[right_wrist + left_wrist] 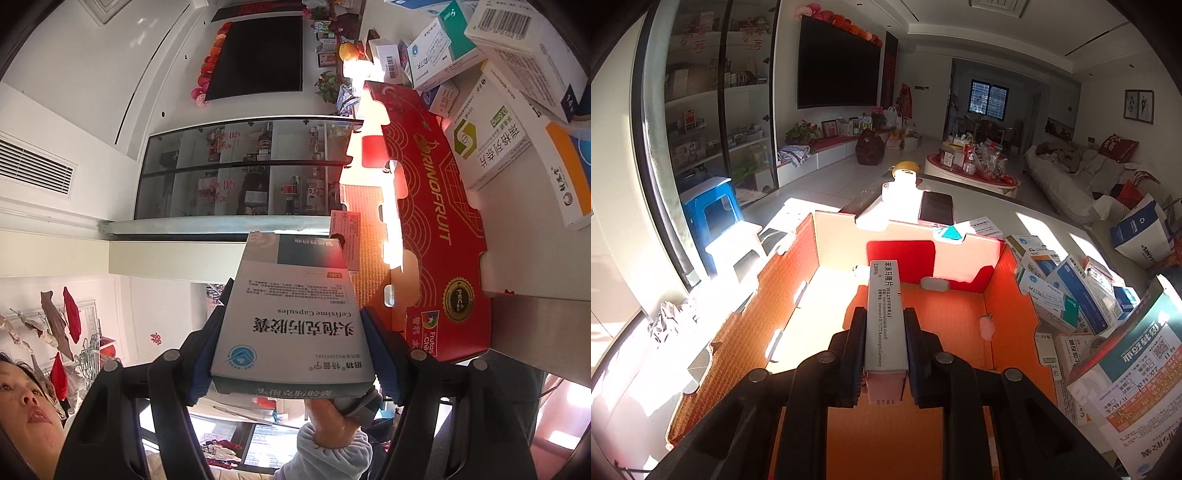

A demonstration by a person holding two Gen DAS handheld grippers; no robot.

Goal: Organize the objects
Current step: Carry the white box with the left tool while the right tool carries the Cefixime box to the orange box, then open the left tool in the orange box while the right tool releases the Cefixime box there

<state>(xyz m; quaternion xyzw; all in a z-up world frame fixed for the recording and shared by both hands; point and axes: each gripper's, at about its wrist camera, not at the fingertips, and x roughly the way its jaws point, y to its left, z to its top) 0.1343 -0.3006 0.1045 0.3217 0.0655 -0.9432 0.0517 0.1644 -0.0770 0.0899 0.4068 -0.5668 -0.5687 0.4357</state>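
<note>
Left hand-held gripper (885,347) clamped a narrow medicine box (884,314) over the red carton (1012,295); right hand-held gripper (291,343) gripped a wider capsule box (295,317), loose boxes (1067,295) at three o'clock.

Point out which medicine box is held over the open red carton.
The narrow grey-white box in the left gripper; the other boxes lie piled outside the carton.

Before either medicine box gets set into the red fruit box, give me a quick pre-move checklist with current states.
1. Left gripper clamped on the narrow white box: ok.
2. Right gripper clamped on the Cefixime Capsules box: ok.
3. Narrow box over the red fruit box interior: ok.
4. Orange floor under it bare: ok.
5. Cefixime box over the fruit box opening: not ok, it is beside the outer wall.
6. Remaining medicine boxes counted: cannot tell.
</note>
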